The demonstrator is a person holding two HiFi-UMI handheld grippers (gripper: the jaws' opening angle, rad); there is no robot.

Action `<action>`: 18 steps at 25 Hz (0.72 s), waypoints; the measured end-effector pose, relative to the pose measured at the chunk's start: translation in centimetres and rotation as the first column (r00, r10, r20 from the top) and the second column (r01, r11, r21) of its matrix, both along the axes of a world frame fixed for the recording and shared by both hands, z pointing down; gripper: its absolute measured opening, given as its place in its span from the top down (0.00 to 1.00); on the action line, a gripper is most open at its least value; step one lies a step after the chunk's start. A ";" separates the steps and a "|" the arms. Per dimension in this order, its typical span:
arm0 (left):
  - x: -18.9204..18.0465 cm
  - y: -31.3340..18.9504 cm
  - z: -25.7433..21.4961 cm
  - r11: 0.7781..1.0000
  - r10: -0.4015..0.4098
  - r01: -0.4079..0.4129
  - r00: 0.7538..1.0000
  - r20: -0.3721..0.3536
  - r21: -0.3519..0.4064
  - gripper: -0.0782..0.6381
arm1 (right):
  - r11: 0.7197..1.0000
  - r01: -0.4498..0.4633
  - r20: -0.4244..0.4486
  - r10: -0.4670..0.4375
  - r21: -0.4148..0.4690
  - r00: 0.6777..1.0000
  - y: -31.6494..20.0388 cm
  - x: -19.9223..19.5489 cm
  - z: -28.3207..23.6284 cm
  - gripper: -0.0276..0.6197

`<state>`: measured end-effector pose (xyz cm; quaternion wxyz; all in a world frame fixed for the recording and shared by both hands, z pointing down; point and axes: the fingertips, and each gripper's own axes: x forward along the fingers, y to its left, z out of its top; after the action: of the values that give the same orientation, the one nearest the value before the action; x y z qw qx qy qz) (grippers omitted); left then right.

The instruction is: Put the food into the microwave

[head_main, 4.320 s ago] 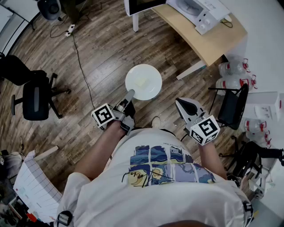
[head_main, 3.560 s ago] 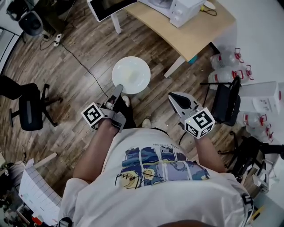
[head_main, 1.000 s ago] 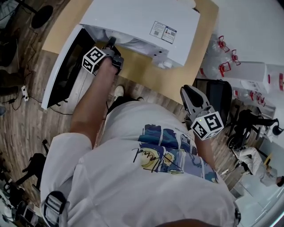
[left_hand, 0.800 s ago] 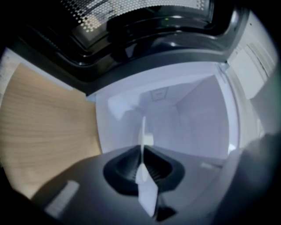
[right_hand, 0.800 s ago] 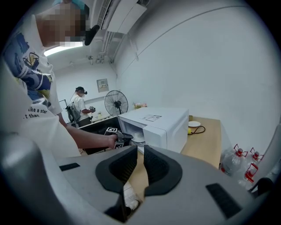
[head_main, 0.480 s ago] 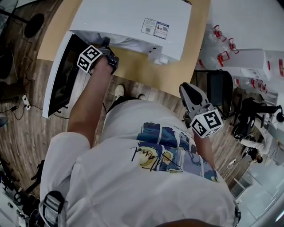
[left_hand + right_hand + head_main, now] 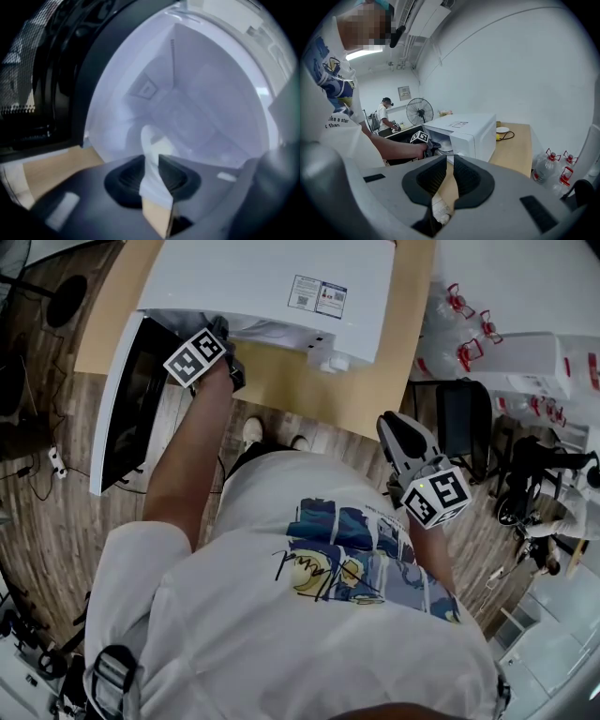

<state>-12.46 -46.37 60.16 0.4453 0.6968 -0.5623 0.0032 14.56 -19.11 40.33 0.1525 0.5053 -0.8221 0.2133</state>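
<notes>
Left claw [image 7: 152, 164], inside microwave [image 7: 272, 287] at 12 o'clock: just opening, released; blurred plate rim [image 7: 150, 138] between jaws. Right claw [image 7: 449, 174]: unclenched, empty.

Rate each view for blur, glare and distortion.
Left gripper view: blurred throughout, the microwave interior washed pale blue-white, corners vignetted dark. Right gripper view: sharp, evenly lit, heavy fisheye curving. Head view: sharp, even light, mild wide-angle bending.
</notes>
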 end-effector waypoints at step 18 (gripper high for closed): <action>0.4 -0.1 -1.4 0.984 0.094 -0.144 0.922 0.377 0.107 0.65 | 1.000 -0.001 0.005 0.001 0.016 1.000 1.2 1.8 -0.3 0.90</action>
<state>-12.02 -46.47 58.75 0.2830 0.7447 -0.5916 0.1241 16.37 -17.92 40.07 0.1463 0.5064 -0.8239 0.2081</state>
